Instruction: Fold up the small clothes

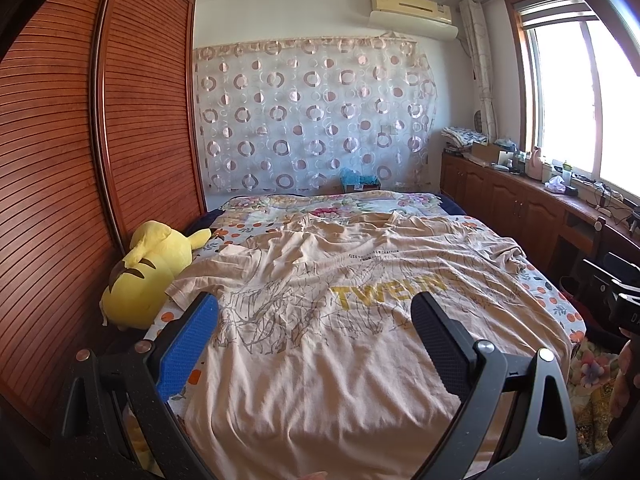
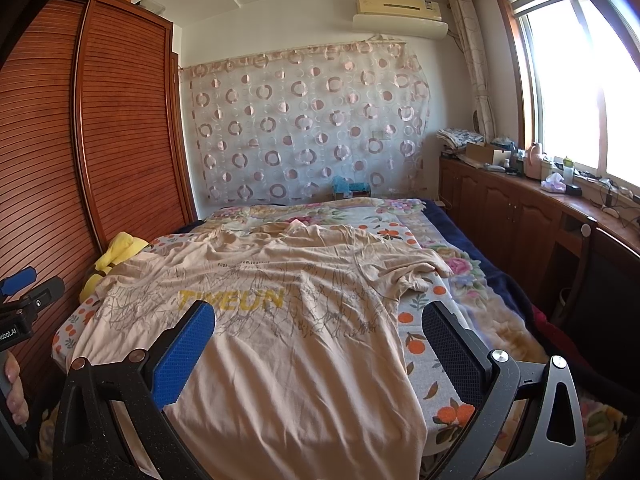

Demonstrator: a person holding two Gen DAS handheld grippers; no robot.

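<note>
A beige T-shirt (image 1: pixel 320 320) (image 2: pixel 288 320) with yellow lettering and a grey line drawing lies spread face up on the bed, hem toward me, collar at the far end. Its right sleeve (image 2: pixel 416 276) is crumpled. My left gripper (image 1: pixel 316 308) hovers open above the shirt's lower left part, nothing between its blue and black fingers. My right gripper (image 2: pixel 320 320) hangs open above the shirt's lower right part, its black finger (image 2: pixel 452 344) over the bedsheet beside the shirt's edge. The left gripper (image 2: pixel 24 280) also shows at the left edge of the right wrist view, held by a hand (image 2: pixel 14 388).
A yellow plush toy (image 1: pixel 148 272) lies on the bed's left side against the wooden wardrobe (image 1: pixel 80 160). The bedsheet (image 2: pixel 440 360) has an orange-fruit print; a floral blanket (image 2: pixel 320 210) covers the far end. A wooden cabinet (image 2: pixel 520 216) with clutter runs under the window on the right.
</note>
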